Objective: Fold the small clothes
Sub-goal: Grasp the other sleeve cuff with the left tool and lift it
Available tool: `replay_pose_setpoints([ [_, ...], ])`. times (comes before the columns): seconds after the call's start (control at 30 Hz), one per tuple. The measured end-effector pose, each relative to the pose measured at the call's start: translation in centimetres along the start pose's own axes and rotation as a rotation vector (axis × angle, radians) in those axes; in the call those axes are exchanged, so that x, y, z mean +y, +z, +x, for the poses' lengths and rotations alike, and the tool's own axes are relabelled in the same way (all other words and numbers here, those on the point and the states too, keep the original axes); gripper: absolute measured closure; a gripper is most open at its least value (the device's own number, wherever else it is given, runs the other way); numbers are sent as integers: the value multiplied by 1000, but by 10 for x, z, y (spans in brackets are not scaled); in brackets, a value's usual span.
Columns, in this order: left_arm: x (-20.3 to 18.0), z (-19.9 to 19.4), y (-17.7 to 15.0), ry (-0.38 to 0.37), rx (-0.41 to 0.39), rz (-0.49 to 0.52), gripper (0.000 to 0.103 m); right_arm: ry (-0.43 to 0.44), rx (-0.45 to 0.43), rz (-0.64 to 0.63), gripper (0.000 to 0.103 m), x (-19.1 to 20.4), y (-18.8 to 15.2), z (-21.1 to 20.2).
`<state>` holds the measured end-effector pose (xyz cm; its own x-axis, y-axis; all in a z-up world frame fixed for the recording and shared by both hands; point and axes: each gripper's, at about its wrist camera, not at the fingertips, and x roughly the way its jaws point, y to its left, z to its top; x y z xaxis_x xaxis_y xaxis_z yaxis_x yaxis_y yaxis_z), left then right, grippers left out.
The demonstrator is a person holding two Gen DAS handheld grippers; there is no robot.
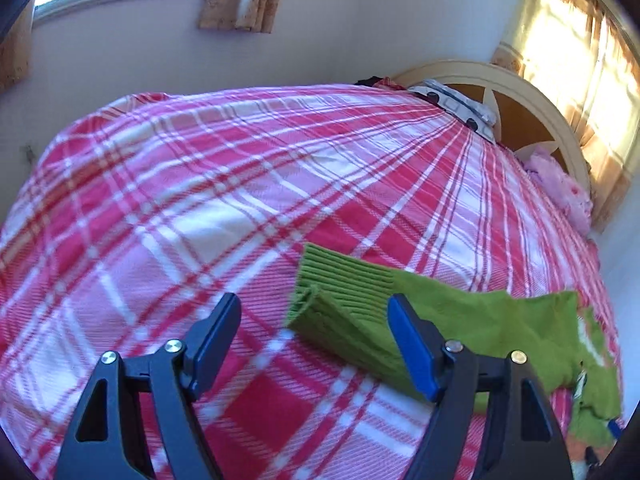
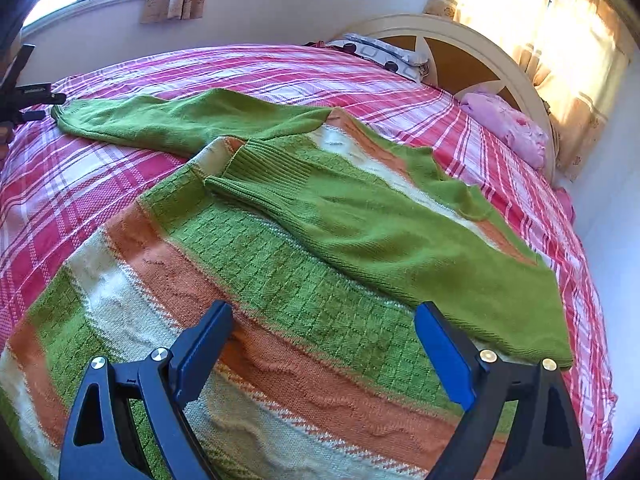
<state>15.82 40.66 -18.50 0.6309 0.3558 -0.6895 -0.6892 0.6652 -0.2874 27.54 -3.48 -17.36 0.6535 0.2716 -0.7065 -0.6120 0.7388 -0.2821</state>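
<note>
Right now your left claw (image 1: 314,320) and right claw (image 2: 323,330) both gape wide, holding nothing. One striped sweater (image 2: 280,280) lies flat on the bed (image 2: 100,168), one sleeve (image 2: 192,120) stretched toward ten o'clock, the other sleeve (image 2: 380,232) folded across its body.

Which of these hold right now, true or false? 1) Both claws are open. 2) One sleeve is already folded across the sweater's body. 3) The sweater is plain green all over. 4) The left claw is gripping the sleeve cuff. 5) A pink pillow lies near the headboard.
1) Both claws are open: true. The left claw and right claw both stand wide apart with nothing between them.
2) True. One sleeve lies across the sweater; the other sleeve stretches out on the bedspread.
3) False. The body has green, orange and white stripes.
4) False. The cuff lies loose ahead of the open left claw.
5) True. The pink pillow rests by the headboard.
</note>
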Motion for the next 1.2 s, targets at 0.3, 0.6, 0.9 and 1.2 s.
replay_pose_setpoints([
  [0.3, -13, 18, 2, -77, 51, -14, 91, 4, -1, 26, 8, -1, -3, 4],
  [0.6, -17, 3, 9, -168, 7, -61, 93, 34, 4, 60, 7, -7, -4, 5],
  [0.9, -72, -37, 27, -308, -50, -22, 93, 68, -71, 137, 7, -24, -4, -23],
  [1.2, -154, -64, 31, -491, -50, 25, 93, 71, -146, 201, 7, -56, -12, -69],
])
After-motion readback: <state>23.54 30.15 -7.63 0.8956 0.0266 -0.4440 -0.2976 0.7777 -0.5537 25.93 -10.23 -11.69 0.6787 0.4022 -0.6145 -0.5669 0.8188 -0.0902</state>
